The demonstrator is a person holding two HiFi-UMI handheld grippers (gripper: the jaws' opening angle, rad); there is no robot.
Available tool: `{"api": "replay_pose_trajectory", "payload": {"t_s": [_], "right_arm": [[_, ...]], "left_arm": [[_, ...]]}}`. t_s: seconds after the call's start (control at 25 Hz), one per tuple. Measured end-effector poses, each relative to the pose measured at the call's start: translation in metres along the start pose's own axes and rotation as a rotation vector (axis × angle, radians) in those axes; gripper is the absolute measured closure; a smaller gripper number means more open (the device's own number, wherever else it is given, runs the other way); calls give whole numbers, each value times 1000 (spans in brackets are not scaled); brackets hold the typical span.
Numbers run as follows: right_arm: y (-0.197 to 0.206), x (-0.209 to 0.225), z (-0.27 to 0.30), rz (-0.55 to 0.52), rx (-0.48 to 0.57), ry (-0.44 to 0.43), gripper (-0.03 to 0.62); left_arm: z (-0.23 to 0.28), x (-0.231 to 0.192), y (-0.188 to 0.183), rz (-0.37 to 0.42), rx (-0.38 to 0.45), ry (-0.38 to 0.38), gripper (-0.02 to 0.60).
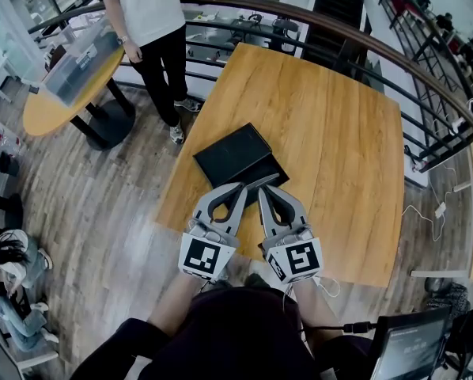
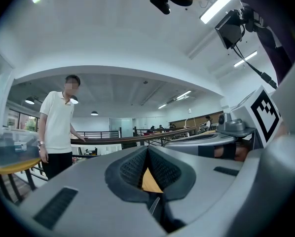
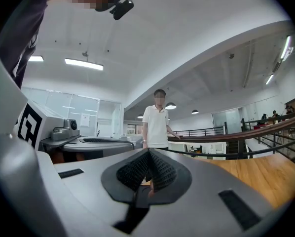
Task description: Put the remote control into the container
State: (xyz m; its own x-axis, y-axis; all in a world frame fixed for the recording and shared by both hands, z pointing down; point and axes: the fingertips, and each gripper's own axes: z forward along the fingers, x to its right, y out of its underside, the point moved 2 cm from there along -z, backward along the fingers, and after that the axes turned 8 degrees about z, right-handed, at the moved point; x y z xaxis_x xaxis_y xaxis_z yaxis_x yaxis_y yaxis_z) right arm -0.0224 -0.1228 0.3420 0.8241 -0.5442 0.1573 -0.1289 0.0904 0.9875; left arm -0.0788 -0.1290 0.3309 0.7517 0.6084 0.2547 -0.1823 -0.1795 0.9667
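Observation:
A flat black box-like container (image 1: 235, 158) lies on the wooden table (image 1: 339, 133) near its front left corner. My left gripper (image 1: 241, 187) and right gripper (image 1: 262, 189) sit side by side over the table's near edge, with their tips at the container's near side. Both are shut with nothing between the pads. In the left gripper view the left gripper (image 2: 147, 149) has its ribbed pads pressed together. In the right gripper view the right gripper (image 3: 148, 152) looks the same. No remote control shows in any view.
A person in a white shirt (image 1: 153, 22) stands beyond the table's far left by a curved railing (image 1: 355, 42). A round table (image 1: 54, 105) carrying a clear bin (image 1: 82, 60) stands at the left. A monitor (image 1: 410, 347) sits at the lower right.

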Motion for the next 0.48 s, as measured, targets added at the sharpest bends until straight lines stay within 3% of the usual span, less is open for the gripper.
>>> {"api": "replay_pose_trajectory", "payload": {"t_s": [0.28, 0.48], "right_arm": [[-4, -3, 2, -16, 6, -2, 580], [-7, -8, 7, -19, 6, -3, 580]], "left_arm": [[-5, -1, 6, 0, -70, 11, 573], [-7, -11, 4, 0, -73, 0, 574]]}}
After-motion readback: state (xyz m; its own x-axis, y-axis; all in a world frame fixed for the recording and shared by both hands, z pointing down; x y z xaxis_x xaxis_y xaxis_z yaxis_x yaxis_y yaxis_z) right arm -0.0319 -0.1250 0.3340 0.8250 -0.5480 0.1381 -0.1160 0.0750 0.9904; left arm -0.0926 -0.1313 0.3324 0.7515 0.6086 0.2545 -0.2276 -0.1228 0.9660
